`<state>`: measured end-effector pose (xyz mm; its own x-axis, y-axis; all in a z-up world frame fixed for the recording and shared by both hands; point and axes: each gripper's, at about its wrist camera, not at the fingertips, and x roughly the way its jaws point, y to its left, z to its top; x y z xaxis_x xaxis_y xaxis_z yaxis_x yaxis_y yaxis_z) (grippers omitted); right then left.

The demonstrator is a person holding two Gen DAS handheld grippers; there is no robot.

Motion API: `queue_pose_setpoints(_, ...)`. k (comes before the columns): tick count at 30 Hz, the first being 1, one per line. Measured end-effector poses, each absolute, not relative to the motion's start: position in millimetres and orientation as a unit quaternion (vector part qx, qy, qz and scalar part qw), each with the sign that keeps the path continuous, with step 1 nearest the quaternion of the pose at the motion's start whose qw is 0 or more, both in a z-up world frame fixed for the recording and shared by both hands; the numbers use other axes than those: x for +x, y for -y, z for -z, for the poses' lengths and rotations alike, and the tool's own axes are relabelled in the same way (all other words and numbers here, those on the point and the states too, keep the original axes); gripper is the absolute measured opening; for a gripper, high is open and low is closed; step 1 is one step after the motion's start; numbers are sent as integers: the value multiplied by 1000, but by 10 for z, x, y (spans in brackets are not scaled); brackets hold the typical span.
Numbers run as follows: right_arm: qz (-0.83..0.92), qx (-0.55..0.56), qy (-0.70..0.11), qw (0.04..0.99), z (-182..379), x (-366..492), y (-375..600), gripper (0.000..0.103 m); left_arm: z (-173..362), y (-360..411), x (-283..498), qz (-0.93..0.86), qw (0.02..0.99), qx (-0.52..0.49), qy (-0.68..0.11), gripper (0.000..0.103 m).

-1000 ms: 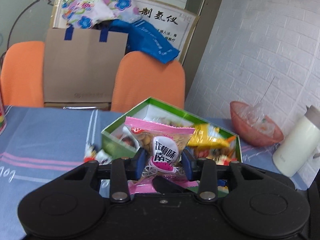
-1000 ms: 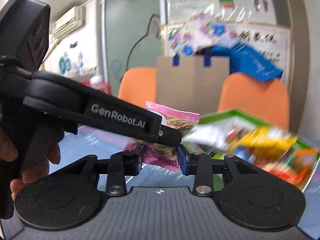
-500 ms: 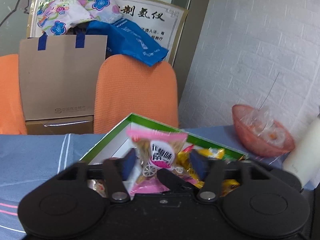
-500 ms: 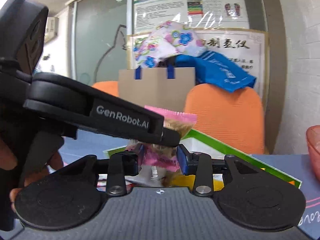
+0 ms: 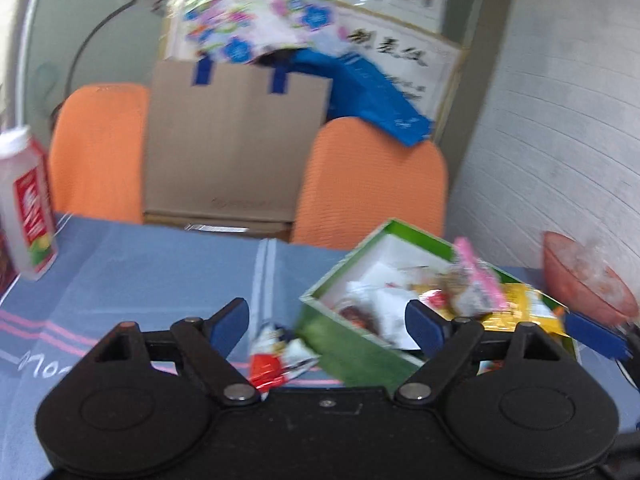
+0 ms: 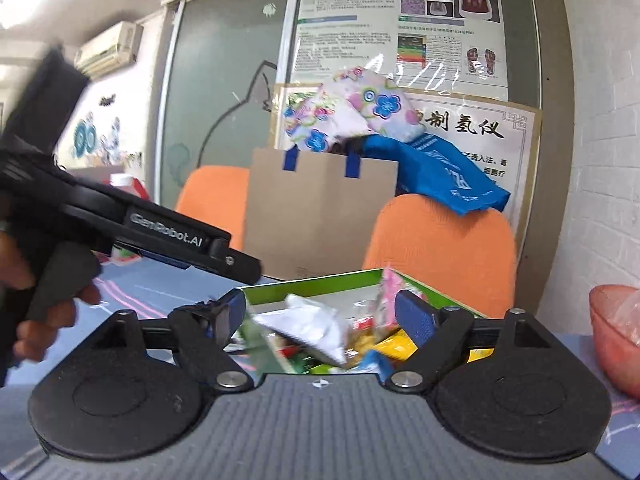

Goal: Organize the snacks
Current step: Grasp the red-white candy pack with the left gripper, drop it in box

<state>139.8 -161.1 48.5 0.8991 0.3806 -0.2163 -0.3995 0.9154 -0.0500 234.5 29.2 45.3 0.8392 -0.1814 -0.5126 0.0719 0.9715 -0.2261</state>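
Nearest to me, the right gripper (image 6: pixel 316 316) is hovering just in front of the green box (image 6: pixel 320 284), its blue fingers (image 6: pixel 414 316) still spreading to their widest and gripping nothing; the pink snack packet (image 6: pixel 387 292) is sitting loose inside the box, just off the right-hand finger and touching neither pad. The left gripper (image 5: pixel 326 320) is standing wide open as well, empty, pointing down at the table (image 5: pixel 140 272) beside the box's left corner. A hand (image 6: pixel 44 308) is wrapping round its black handle on the left side of the box.

Between those left fingers (image 5: pixel 226 322), a small red and white packet (image 5: pixel 276 352) is lying on the blue cloth just outside the box's near left wall. Inside the box, white wrappers (image 6: pixel 316 324) and a yellow packet (image 5: pixel 520 304) are piling up around the pink one, though the blur is hiding finer detail.

To the right of the box a pink bowl (image 5: pixel 588 284) is resting on the table. Far left of the box a white bottle (image 5: pixel 26 204) with a red label is standing upright. Beyond the box, two orange chairs (image 5: pixel 372 180) are flanking a brown paper bag (image 5: pixel 236 136) stuffed with flowered cloth (image 6: pixel 348 108).
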Motion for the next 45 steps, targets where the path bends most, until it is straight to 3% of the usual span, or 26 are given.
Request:
queue_pose_setpoints(11, -212, -31, -140, 967, -319, 1118, 1585, 103, -54, -635, 2874, 16, 923, -191, -334, 103)
queue_pose_setpoints(13, -211, -29, -144, 966, -306, 1097, 1599, 103, -12, -614, 2916, 16, 923, -181, -339, 83)
queue_pose_setpoints(14, -212, -25, -145, 966, -307, 1089, 1606, 103, 27, -611, 2933, 25, 919, -181, -349, 55)
queue_pose_setpoints(15, -212, -22, -146, 966, -307, 1084, 1612, 103, 50, -621, 2919, 39, 916, -191, -351, 45)
queue_pose_setpoints(26, -259, 3, -202, 944, -153, 996, 1501, 103, 67, -413, 1746, 129, 904, -174, -368, 49)
queue_pose_setpoints(28, -278, -1, -223, 934, -77, 969, 1412, 103, 46, -414, 1522, 133, 903, -181, -365, 76)
queue_pose_setpoints(29, -284, -5, -233, 930, -38, 953, 1358, 103, 33, -433, 1426, 136, 904, -188, -360, 99)
queue_pose_setpoints(30, -288, -12, -242, 927, -6, 942, 1307, 103, 18, -465, 1351, 134, 904, -194, -356, 103)
queue_pose_setpoints(40, -315, 13, -299, 901, 102, 1157, 1023, 103, 75, -426, 1430, 140, 898, -190, -372, 103)
queue_pose_setpoints(43, -313, 8, -310, 898, 145, 1242, 947, 97, 115, -418, 1467, 140, 897, -190, -373, 103)
queue_pose_setpoints(44, -309, 3, -316, 897, 168, 1267, 929, 93, 135, -400, 1487, 146, 896, -187, -375, 100)
queue_pose_setpoints(45, -305, 0, -312, 900, 176, 1262, 914, 89, 158, -381, 1498, 152, 894, -182, -381, 89)
